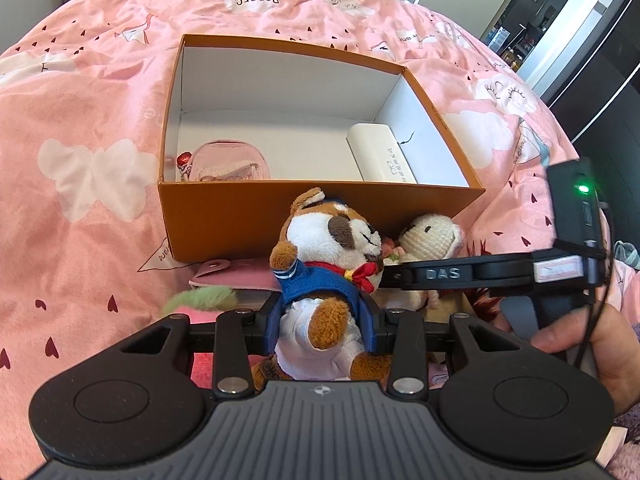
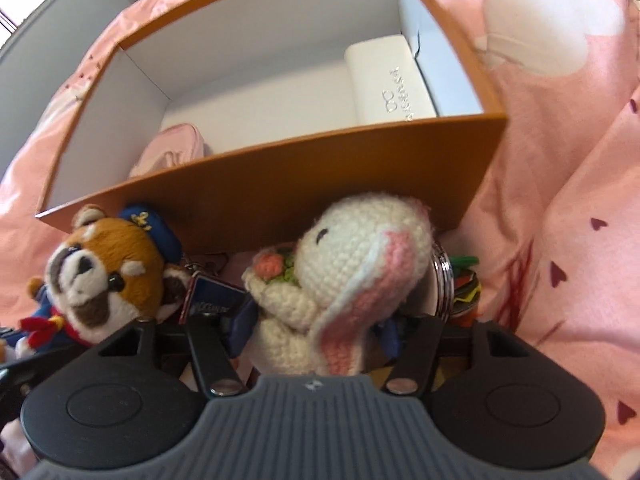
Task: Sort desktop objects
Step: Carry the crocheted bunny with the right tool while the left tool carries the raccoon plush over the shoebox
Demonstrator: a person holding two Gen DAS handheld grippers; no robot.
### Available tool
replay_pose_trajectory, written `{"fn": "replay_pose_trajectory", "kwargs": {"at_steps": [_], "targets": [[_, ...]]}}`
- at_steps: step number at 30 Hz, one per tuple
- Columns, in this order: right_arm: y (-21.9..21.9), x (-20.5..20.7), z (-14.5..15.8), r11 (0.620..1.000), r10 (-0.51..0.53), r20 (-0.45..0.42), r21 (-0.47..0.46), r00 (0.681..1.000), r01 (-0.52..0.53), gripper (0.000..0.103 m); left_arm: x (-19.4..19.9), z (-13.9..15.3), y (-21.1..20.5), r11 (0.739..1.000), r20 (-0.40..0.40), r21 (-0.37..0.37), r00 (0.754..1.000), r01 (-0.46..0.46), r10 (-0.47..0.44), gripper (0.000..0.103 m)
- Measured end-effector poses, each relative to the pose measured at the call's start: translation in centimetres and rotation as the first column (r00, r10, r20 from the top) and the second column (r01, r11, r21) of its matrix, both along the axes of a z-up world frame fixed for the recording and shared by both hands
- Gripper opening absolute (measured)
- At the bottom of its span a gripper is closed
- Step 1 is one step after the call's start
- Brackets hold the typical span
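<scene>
The left gripper (image 1: 326, 320) is closed on the plush dog (image 1: 332, 264), its blue fingers (image 1: 272, 322) pressing the soft body at the waist, at the lower centre of the left wrist view. The toy looks light and squashy, so it will give under the pads and not slip easily; the middle of the body is the best place to hold.

The right gripper (image 2: 316, 336) stands wide around the knitted rabbit (image 2: 340, 276), at the lower centre of its own view. Whether the pads already press the wool I cannot tell, because the toy hides them. The rabbit is also soft and light (the long pink ear hangs loose and may catch).

Both toys are just in front of the orange box (image 1: 248, 216), which lies on the pink blanket (image 1: 80, 120). Inside the box, a small pink bag (image 1: 228, 162) sits at the lower left corner and a white case (image 1: 380, 152) lies along the right wall. The near wall of the box stands in the way, so I think each toy must be lifted over it. A metal ring (image 2: 442, 284) and some coloured small things lie close to the right of the rabbit, and a pink pouch (image 1: 236, 274) lies left of the dog.
</scene>
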State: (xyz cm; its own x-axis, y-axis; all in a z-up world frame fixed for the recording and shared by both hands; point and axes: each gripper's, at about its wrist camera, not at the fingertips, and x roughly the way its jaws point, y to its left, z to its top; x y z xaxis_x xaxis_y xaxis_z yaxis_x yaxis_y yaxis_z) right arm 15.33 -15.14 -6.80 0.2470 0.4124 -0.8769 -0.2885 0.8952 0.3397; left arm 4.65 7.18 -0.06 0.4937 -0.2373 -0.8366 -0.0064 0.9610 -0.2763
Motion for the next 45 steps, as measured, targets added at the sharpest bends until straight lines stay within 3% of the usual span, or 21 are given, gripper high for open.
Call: {"fn": "replay_pose_trajectory", "kwargs": {"at_steps": [8,15,27,32,36,40,45], "targets": [[-3.0,-2.8,3.8,0.990,0.095,0.060,0.098,0.994,-0.101,0.058,-0.5,2.3,-0.8,1.000,0.049,-0.023,0.999,0.013,-0.012,0.044],[-4.2,-3.7,8.8,0.968,0.171,0.223,0.143,0.960,-0.205,0.058,-0.6,5.2,-0.7,0.999,0.138,-0.046,0.990,-0.013,0.019,0.044],[-4.7,0.8,13.0,0.949,0.145,0.348,0.217,0.926,-0.230,0.058,3.0,8.6,1.2,0.991,0.246,-0.038,0.961,-0.125,0.130,0.044],[-4.3,3.0,15.5,0.934,0.147,0.415,0.241,0.898,-0.264,0.058,4.7,10.2,1.6,0.988,0.303,-0.040,0.941,-0.147,0.152,0.044],[-3.0,5.8,15.6,0.919,0.189,0.390,0.253,0.901,-0.302,0.058,6.7,9.6,1.8,0.985,0.285,-0.067,0.943,-0.158,0.171,0.044],[-1.1,8.8,12.8,0.908,0.252,0.265,0.269,0.931,-0.322,0.058,8.6,6.3,2.2,0.980,0.192,-0.058,0.962,-0.188,0.196,0.044],[1.3,10.8,8.8,0.907,0.376,0.170,0.134,0.911,-0.399,0.058,10.1,1.6,2.8,0.970,0.060,-0.112,0.973,-0.216,0.223,0.044]]}}
